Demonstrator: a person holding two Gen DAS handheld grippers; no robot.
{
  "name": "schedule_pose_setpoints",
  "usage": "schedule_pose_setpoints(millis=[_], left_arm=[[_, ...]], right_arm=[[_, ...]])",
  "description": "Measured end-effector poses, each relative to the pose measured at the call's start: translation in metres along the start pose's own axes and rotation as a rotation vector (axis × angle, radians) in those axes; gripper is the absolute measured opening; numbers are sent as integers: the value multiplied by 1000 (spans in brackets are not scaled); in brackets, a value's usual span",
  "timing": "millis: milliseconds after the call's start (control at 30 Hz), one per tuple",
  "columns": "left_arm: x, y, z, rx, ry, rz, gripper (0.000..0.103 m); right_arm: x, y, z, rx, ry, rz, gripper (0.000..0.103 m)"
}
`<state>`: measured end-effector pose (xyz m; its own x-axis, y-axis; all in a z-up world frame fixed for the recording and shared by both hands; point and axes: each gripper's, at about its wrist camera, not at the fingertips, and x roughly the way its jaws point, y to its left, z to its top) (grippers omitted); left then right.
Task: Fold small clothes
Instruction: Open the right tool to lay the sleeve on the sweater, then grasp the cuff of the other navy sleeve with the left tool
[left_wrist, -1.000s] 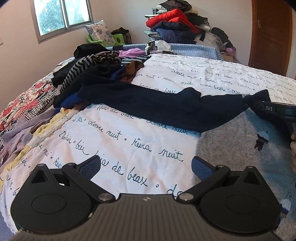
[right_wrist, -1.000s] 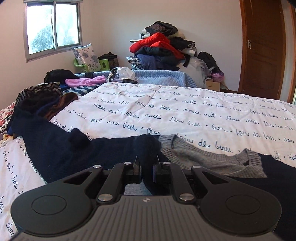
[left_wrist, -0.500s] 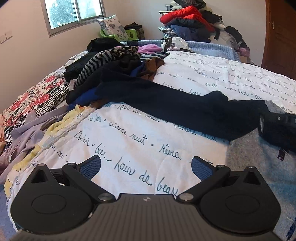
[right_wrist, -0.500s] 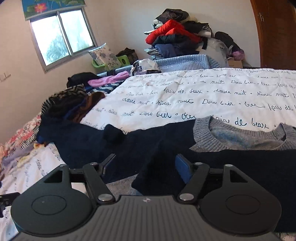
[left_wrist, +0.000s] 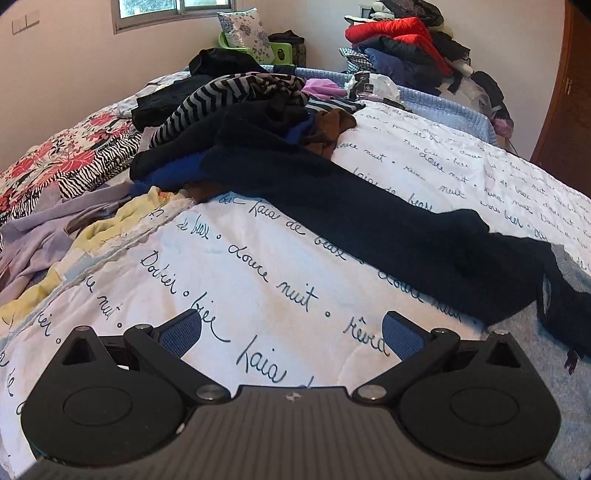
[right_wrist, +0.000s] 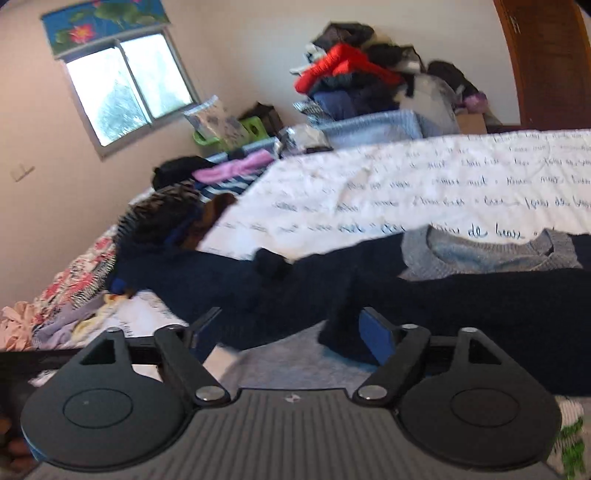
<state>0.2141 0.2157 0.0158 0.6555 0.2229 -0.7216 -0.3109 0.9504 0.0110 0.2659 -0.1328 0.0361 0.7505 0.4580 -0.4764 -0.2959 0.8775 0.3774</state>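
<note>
A grey sweater (right_wrist: 491, 254) with dark navy sleeves lies flat on the white quilt (left_wrist: 280, 280) printed with script. One navy sleeve (left_wrist: 369, 218) stretches left toward the clothes heap. The other navy sleeve (right_wrist: 480, 306) is folded across the grey body. My right gripper (right_wrist: 288, 332) hovers just above that sleeve's cuff, its jaws opening, pads clear of the cloth. My left gripper (left_wrist: 291, 332) stands open over bare quilt, left of the sweater's grey hem (left_wrist: 546, 354), with nothing between its fingers.
A heap of unfolded clothes (left_wrist: 236, 122) sits at the quilt's far left, beside a floral cover (left_wrist: 70, 162). Lilac and yellow garments (left_wrist: 55, 236) hang at the bed's near left edge. Stacked jackets (right_wrist: 354, 77) and a wooden door (right_wrist: 550, 62) stand behind the bed.
The right gripper was shut on the navy sleeve's cuff; it has let go, opened wide and tilted. The left gripper slid left across the quilt, away from the sweater.
</note>
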Motion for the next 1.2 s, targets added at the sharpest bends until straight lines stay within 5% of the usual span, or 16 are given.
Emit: schedule_pose_setpoints(millis=[400, 633, 867, 1100, 1200], left_arm=[[55, 16, 29, -69, 42, 106, 103], [84, 50, 39, -249, 90, 12, 103], [108, 94, 59, -402, 45, -79, 103], [140, 136, 69, -758, 15, -285, 103], [149, 140, 75, -837, -15, -340, 103]], right_arm=[[-44, 38, -44, -170, -9, -26, 86], [-38, 42, -69, -195, 43, -8, 86], [-30, 42, -90, -201, 100, 5, 86], [-31, 40, -90, -191, 96, 3, 86], [-28, 36, -91, -181, 106, -7, 86]])
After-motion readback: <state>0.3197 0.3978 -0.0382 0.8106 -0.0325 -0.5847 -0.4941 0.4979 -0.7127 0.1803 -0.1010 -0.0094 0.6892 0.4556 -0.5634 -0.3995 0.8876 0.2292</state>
